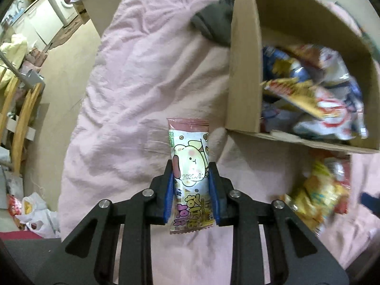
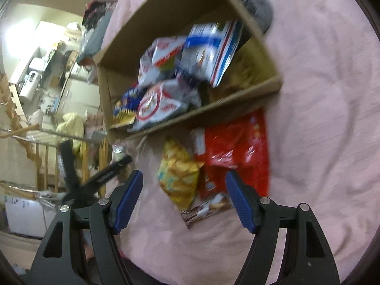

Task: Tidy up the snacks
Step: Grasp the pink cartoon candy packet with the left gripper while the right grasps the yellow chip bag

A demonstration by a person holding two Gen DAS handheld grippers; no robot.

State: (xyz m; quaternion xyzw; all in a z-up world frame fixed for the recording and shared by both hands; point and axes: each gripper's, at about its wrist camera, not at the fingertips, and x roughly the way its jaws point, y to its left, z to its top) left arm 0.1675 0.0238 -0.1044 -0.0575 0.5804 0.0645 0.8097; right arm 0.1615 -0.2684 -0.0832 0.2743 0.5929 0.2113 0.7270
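My left gripper (image 1: 190,166) is shut on a pink and white snack packet (image 1: 189,166) with a cartoon bear, held upright above the pink bedsheet, left of the cardboard box (image 1: 244,76). The box holds several snack bags (image 1: 315,90); it also shows in the right wrist view (image 2: 118,54). My right gripper (image 2: 184,178) is open and empty above a yellow chip bag (image 2: 179,175), a red bag (image 2: 237,152) and a brown bar packet (image 2: 204,210) lying in front of the box. The left gripper (image 2: 109,173) shows at the left of the right wrist view.
A dark grey cushion (image 1: 213,26) lies behind the box, and shows in the right wrist view (image 2: 254,2). The pink sheet (image 1: 142,83) covers the bed. Left of the bed are the floor, wooden chairs (image 1: 21,118), plastic bags (image 1: 35,213) and a washing machine (image 1: 64,2).
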